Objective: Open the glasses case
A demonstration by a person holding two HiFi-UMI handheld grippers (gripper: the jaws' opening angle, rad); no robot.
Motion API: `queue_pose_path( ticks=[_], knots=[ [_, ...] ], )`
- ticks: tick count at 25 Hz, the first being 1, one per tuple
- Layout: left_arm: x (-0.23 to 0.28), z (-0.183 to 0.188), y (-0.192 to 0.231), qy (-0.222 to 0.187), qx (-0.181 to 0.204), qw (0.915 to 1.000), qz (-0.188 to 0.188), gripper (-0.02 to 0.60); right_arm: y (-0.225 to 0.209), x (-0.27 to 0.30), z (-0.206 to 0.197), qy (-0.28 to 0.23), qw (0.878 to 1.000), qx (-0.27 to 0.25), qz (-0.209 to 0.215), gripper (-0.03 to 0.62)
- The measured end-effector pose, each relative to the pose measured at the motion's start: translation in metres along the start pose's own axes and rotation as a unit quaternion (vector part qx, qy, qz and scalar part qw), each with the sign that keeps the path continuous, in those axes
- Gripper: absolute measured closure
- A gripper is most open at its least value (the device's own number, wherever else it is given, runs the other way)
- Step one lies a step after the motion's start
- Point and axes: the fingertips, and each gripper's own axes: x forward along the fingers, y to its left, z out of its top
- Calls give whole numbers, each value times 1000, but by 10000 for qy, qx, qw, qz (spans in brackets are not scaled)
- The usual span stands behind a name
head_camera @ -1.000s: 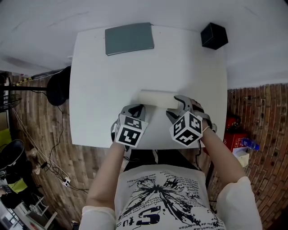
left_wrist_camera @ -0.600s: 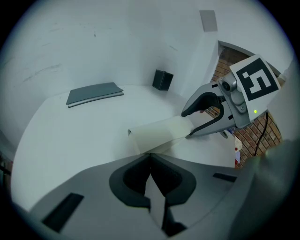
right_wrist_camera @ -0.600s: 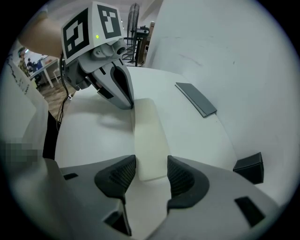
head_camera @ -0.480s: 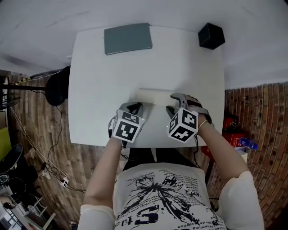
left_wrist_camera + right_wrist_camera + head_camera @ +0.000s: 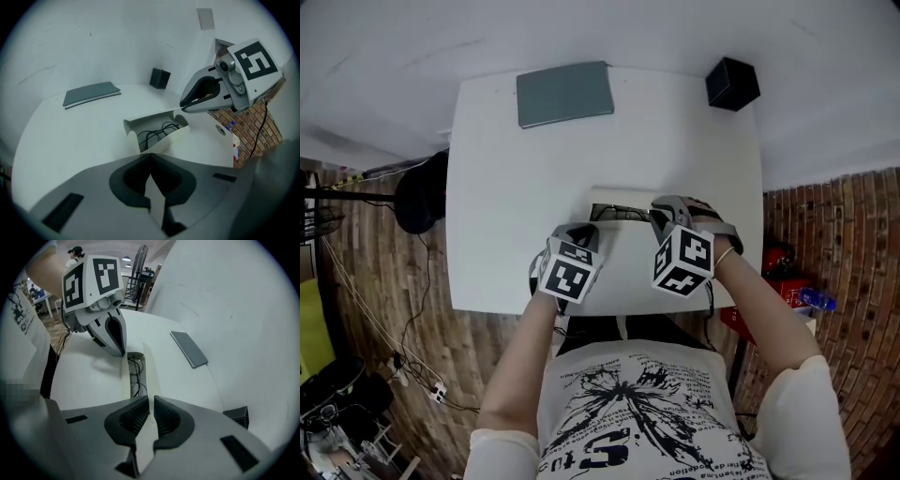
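Observation:
The white glasses case (image 5: 623, 202) lies near the front edge of the white table (image 5: 506, 187), its lid raised a little so dark glasses (image 5: 159, 130) show inside. My left gripper (image 5: 584, 232) is at the case's near left end, shut on a white flap of the case (image 5: 154, 197). At the right end, my right gripper (image 5: 661, 217) has the thin lid edge (image 5: 146, 376) between its jaws, which are closing on it. Each gripper also appears in the other's view: the right gripper (image 5: 187, 105) and the left gripper (image 5: 119, 350).
A grey notebook (image 5: 565, 93) lies at the table's far edge, and a black box (image 5: 732, 83) sits at the far right corner. A dark round stand (image 5: 422, 192) is off the left side. Red items (image 5: 787, 272) lie on the brick-pattern floor to the right.
The case was shut a second ago; its lid now stands lifted and the glasses show. My right gripper closed onto the lid edge and rose slightly. The left gripper held still.

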Motion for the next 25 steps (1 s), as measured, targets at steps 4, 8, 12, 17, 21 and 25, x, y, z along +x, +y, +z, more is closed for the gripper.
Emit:
queue_pose_path(
  ticks=[4, 8, 12, 17, 21, 25],
  knots=[
    [-1, 0, 0, 31, 72, 9999, -98, 568, -8, 1, 2, 72, 9999, 71, 57, 551],
    [-2, 0, 2, 33, 32, 9998, -195, 568, -18, 5, 1, 194, 9996, 152, 121, 563],
    [-3, 1, 2, 48, 53, 9997, -214, 568, -25, 6, 2, 204, 9995, 164, 165, 566],
    [-2, 1, 0, 106, 14, 9998, -148, 568, -31, 9, 4, 122, 9996, 52, 233, 565],
    [0, 3, 1, 139, -80, 9998, -70, 568, -42, 18, 5, 67, 9994, -194, 280, 566],
    [0, 3, -1, 196, -191, 9996, 26, 568, -49, 27, 4, 26, 9986, -367, 378, 566]
  ],
)
